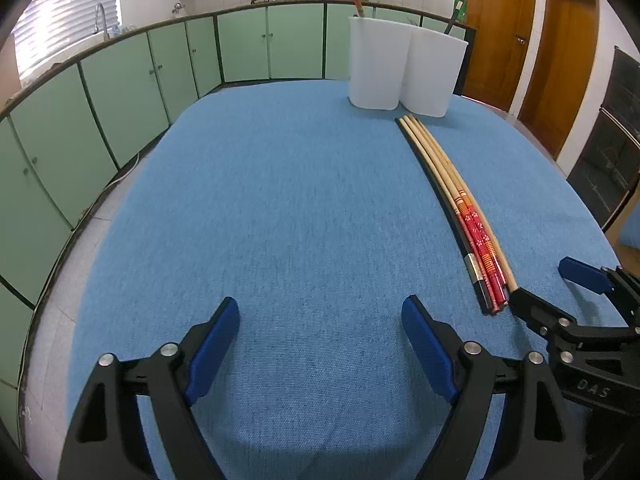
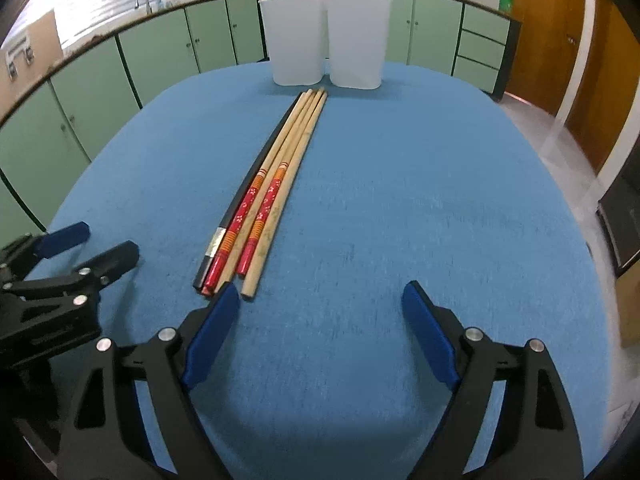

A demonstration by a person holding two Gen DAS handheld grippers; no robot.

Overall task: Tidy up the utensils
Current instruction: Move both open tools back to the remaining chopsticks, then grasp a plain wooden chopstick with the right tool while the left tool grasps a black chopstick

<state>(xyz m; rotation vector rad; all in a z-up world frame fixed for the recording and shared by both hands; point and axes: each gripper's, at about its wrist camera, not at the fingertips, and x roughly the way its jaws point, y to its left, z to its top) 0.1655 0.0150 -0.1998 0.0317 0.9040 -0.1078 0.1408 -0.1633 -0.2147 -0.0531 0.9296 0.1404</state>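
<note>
Chopsticks (image 1: pixel 452 192) lie in a tight bundle on the blue tabletop (image 1: pixel 280 208), and from the left wrist view I see them off to the right of my left gripper (image 1: pixel 320 344), their long axis running away from me toward the white holder (image 1: pixel 404 68) at the far edge. My left jaws stand released with nothing but cloth between them. The right gripper (image 1: pixel 560 284) shows at the lower right of this view, one finger just beside the bundle's near ends.

From the right wrist view the chopsticks (image 2: pixel 272 188) sit ahead and slightly left of the right gripper (image 2: pixel 320 336), near ends just beside its left finger, tips pointing at the white holder (image 2: pixel 324 40) (which already has a couple of sticks standing in it). These jaws are also released, gripping nothing. The left gripper (image 2: pixel 84 244) shows at the left, apart from the bundle.

I judge the right hand the nearer. Both grippers pitch steeply down toward the tabletop.
</note>
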